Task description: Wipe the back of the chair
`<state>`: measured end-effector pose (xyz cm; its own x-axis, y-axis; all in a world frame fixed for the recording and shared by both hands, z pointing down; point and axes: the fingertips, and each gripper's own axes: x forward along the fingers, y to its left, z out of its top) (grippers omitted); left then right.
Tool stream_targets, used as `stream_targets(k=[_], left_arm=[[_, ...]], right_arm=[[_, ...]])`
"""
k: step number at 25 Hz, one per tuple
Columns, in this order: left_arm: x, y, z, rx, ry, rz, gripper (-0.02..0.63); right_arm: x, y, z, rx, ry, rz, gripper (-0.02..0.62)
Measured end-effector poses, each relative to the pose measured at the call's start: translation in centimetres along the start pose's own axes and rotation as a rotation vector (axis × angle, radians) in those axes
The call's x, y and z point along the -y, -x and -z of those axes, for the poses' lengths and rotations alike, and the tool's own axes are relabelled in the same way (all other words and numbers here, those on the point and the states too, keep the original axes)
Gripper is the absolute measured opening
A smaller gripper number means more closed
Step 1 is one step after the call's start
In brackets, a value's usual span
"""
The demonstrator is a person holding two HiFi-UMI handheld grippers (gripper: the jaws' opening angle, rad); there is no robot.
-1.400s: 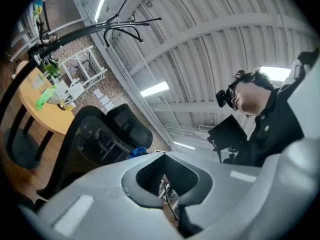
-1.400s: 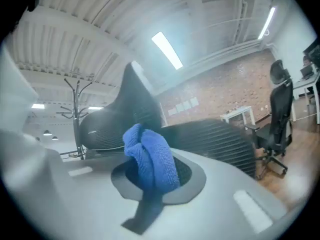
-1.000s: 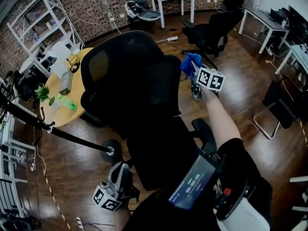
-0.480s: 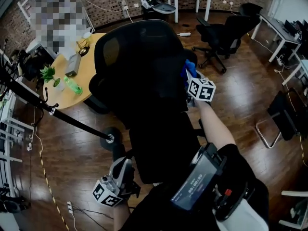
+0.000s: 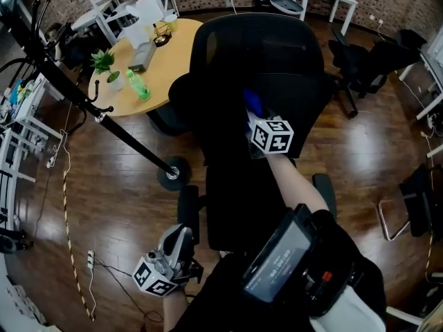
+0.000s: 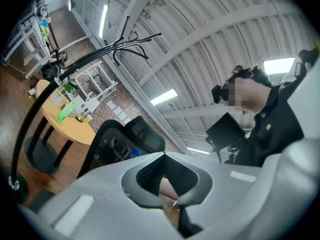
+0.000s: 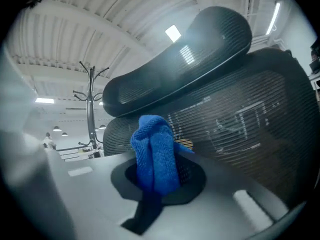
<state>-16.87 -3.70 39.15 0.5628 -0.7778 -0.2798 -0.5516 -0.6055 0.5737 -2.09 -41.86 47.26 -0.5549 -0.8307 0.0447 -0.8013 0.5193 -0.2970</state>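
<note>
A black mesh office chair (image 5: 257, 61) is standing upright, its curved back facing near. A bunched blue cloth (image 5: 252, 102) is sticking up from the right claw (image 7: 156, 178), close to the back's middle.

The head view is evenly lit from above, with a soft sheen on the wooden floor (image 5: 104, 206). The black chair (image 5: 263, 68) reads as a dark mass with little detail, and straight lines bow toward the edges. Both gripper views are round fisheye pictures with black corners: ceiling strip lights (image 6: 164, 96) burn out white, pale glare lies on the headrest (image 7: 200, 49), and the grey foreground round the sharp blue cloth (image 7: 155, 154) is blurred.
</note>
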Motion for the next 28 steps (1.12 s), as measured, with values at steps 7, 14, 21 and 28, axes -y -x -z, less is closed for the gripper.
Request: stream_targets(k=[7, 14, 21, 28], left_arm=[[-0.7, 3.2, -1.3, 0.064, -0.028, -0.106, 0.0], [-0.7, 4.1, -2.0, 0.11, -0.047, -0.165, 0.0], [-1.3, 3.5, -1.8, 0.085, -0.046, -0.163, 0.0], [-2.0, -1.2, -0.1, -0.026, -0.009, -0.042, 0.0]], right_arm=[[-10.8, -5.5, 6.1, -0.156, 0.017, -0.22, 0.029], [-21.3, -6.9, 10.6, -0.272, 0.055, -0.424, 0.029], [-14.0, -7.0, 11.7, -0.292, 0.073, -0.295, 0.029], [-3.4, -1.9, 10.7, -0.256, 0.091, -0.158, 0.029]])
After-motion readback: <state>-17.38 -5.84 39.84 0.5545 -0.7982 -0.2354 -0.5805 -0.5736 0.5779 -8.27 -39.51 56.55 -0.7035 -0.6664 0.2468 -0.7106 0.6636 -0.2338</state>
